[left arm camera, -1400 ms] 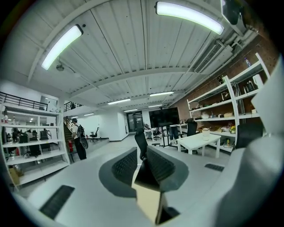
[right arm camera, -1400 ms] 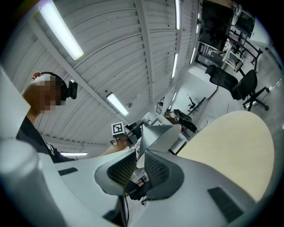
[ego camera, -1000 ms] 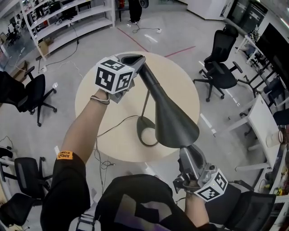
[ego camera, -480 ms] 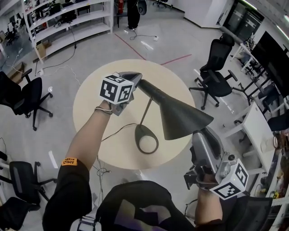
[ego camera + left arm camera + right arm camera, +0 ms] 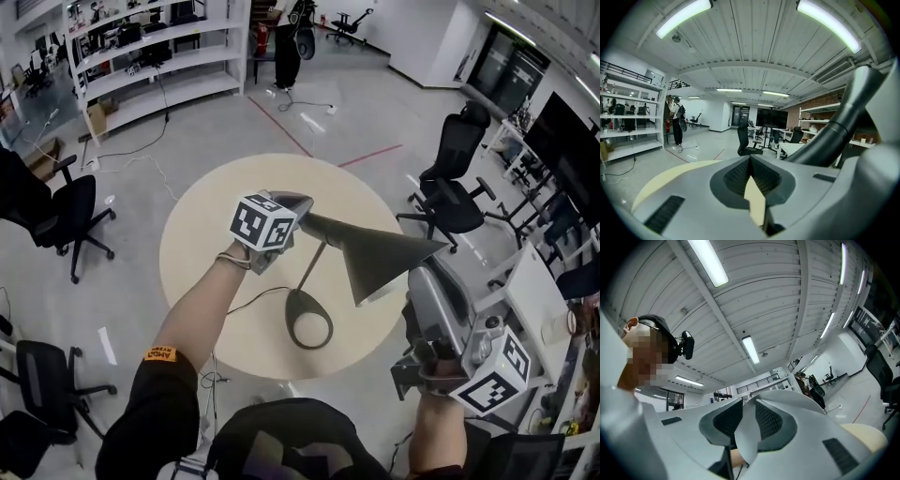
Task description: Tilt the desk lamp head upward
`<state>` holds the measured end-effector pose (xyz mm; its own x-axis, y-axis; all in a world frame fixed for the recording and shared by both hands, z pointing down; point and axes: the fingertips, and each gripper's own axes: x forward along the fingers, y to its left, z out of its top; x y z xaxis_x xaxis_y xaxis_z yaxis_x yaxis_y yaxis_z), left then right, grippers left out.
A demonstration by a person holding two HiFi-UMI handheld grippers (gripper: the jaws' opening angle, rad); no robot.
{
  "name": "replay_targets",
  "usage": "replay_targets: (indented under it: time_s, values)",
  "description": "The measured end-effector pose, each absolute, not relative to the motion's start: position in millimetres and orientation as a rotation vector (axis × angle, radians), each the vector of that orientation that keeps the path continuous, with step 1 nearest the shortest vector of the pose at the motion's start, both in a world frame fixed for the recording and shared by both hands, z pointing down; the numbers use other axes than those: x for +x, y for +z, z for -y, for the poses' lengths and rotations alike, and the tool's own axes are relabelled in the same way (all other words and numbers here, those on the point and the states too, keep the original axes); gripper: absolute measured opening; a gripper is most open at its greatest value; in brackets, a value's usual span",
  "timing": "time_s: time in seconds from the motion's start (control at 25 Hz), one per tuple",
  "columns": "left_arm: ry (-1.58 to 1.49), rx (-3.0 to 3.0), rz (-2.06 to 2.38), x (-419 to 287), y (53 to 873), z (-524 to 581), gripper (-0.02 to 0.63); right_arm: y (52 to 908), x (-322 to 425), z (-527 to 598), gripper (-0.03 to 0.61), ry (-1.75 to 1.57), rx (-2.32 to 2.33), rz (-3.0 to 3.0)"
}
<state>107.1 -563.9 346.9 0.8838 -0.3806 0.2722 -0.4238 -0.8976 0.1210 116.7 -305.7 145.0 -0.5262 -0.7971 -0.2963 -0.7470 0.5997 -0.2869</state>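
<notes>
One desk lamp stands on my round counter [image 5: 202, 239], its ring-shaped base [image 5: 310, 324] flat on the top close to the near edge. A thin stem [image 5: 315, 268] leans up from the base to the dark neck [image 5: 321, 226]. From there the cone-shaped lamp head [image 5: 380, 255] reaches out over the right edge of the counter. The head lies close to level, narrow end toward the neck and wide mouth turned to the right and a little down. Of the hollow inside I see only a pale strip at the lower rim.

My right tool [image 5: 427, 281] meets the head at that rim. In the right gripper view its jaws are closed on a thin pale sheet [image 5: 742, 439], the edge of the lamp head, pinched between the ribbed pads [image 5: 768, 420]. My left tool [image 5: 292, 202] sits at the top of the neck, its marker cube [image 5: 262, 221] facing up. In the left gripper view its jaws stand almost together [image 5: 751, 164], with only a sliver of counter showing in the gap and nothing held between them. The neck [image 5: 839, 126] runs past just beside the right-hand jaw, and I cannot tell whether they touch.

A cord [image 5: 248, 298] trails from the base across the counter and off its near-left edge. Beyond the counter stand black office chairs [image 5: 450, 192]. Long shelves [image 5: 150, 47] at the far left carry boxes and gear too small to name. A person [image 5: 292, 37] stands on the floor at the far side.
</notes>
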Motion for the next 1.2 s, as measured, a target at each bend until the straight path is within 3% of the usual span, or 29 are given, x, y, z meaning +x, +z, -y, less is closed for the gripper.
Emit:
replay_targets:
  time_s: [0.44,0.76,1.2]
  values:
    - [0.408,2.917,0.604,113.8,355.2,562.7,0.046,123.3,115.1,335.5,0.072,-0.122,-1.222,-2.396]
    - [0.145,2.935,0.75,73.1,340.4,541.2,0.046,131.7,103.8,316.7,0.072,0.007,-1.258,-2.362]
    - [0.023,2.79,0.84,-1.4,412.0,448.5,0.046,227.4,108.0,302.9,0.071,0.028,-1.613,-2.254]
